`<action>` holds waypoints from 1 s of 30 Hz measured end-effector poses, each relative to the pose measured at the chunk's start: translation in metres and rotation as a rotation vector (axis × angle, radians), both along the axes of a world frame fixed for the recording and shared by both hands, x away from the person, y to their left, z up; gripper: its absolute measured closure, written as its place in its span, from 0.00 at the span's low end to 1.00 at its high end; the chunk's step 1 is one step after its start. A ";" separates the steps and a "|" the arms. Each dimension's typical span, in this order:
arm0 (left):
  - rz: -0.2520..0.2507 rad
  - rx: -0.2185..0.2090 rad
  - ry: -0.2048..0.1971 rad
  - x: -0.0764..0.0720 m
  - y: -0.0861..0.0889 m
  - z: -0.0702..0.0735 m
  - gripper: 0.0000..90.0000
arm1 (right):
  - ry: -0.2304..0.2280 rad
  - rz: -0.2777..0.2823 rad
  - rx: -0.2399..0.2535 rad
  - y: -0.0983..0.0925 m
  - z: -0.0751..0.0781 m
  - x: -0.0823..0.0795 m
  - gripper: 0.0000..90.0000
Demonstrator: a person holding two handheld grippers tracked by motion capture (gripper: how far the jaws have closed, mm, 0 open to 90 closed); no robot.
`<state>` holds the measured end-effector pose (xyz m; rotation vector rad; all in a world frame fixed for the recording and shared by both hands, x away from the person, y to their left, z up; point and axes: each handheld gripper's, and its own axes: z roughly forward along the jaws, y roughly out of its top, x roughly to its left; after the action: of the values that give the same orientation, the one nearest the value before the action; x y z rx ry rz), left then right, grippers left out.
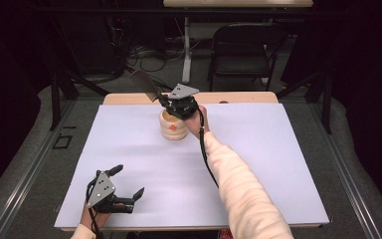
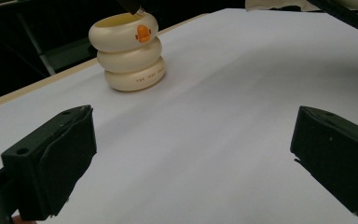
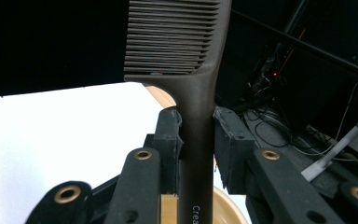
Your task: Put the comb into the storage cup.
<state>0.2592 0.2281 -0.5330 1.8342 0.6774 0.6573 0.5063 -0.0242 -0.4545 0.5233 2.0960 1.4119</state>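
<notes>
A cream holder [image 1: 173,127] shaped like three stacked rings, with an orange duck mark, stands at the back middle of the white mat; the left gripper view has the holder [image 2: 127,51] at upper left. My right gripper [image 1: 168,104] hovers just over its mouth, shut on the handle of a dark brown comb [image 1: 146,85] whose teeth point up and away. In the right gripper view the comb [image 3: 193,93] rises between the pads, with the holder's rim [image 3: 228,205] below. My left gripper [image 1: 128,182] rests open near the front left of the mat, nothing between its fingers [image 2: 51,158].
The white mat [image 1: 278,149] covers a wooden table [image 1: 238,97]. Behind the table stand a black folding chair [image 1: 243,50], a white table leg [image 1: 186,50] and loose cables on the floor. A cable runs from the right gripper along the cream sleeve [image 1: 238,189].
</notes>
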 end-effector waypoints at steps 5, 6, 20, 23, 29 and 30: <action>0.000 0.002 -0.002 0.000 0.001 0.000 0.00 | 0.013 -0.003 0.005 0.002 -0.006 0.003 0.80; 0.000 0.002 -0.002 0.000 0.001 0.000 0.00 | 0.013 -0.003 0.003 0.003 -0.007 0.003 0.80; 0.000 0.001 -0.002 0.000 0.000 0.000 0.00 | 0.043 0.007 -0.001 0.005 -0.019 0.004 0.80; 0.000 0.000 -0.002 0.000 0.001 0.000 0.00 | 0.050 0.009 -0.007 0.005 -0.021 0.005 0.80; 0.000 0.000 -0.001 0.000 0.001 0.000 0.00 | 0.061 0.011 -0.018 0.005 -0.024 0.006 0.80; 0.000 0.000 -0.001 0.000 0.001 0.000 0.00 | 0.066 0.014 -0.021 0.005 -0.025 0.006 0.80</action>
<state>0.2591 0.2286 -0.5328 1.8340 0.6771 0.6585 0.5128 -0.0192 -0.4794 0.5544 2.1677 1.3968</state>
